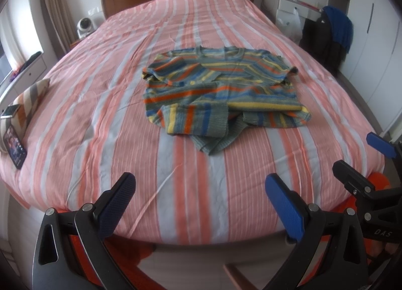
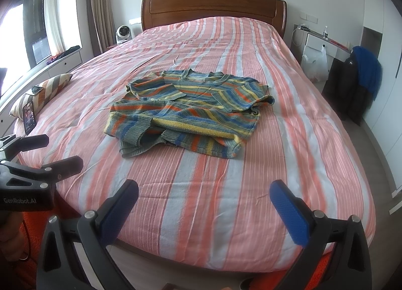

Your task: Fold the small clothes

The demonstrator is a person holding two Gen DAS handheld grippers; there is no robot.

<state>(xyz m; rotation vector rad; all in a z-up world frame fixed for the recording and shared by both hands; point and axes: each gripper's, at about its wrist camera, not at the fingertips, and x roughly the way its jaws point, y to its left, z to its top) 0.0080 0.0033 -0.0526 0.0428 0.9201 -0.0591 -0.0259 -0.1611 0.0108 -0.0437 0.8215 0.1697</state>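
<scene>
A striped knit sweater (image 1: pixel 221 89), blue, orange, yellow and grey-green, lies partly folded in the middle of the bed, sleeves laid across its body; it also shows in the right wrist view (image 2: pixel 186 111). My left gripper (image 1: pixel 201 187) is open and empty above the bed's foot edge, well short of the sweater. My right gripper (image 2: pixel 203 194) is open and empty, also back at the foot edge. The right gripper shows at the right of the left wrist view (image 1: pixel 361 162). The left gripper shows at the left of the right wrist view (image 2: pixel 60 152).
The bed (image 2: pixel 226 39) has a pink, grey and white striped cover and a wooden headboard (image 2: pixel 213 11). A striped pillow (image 2: pixel 45 89) and a phone (image 2: pixel 29 116) lie at its left edge. A chair with dark and blue clothes (image 2: pixel 359 79) stands at the right.
</scene>
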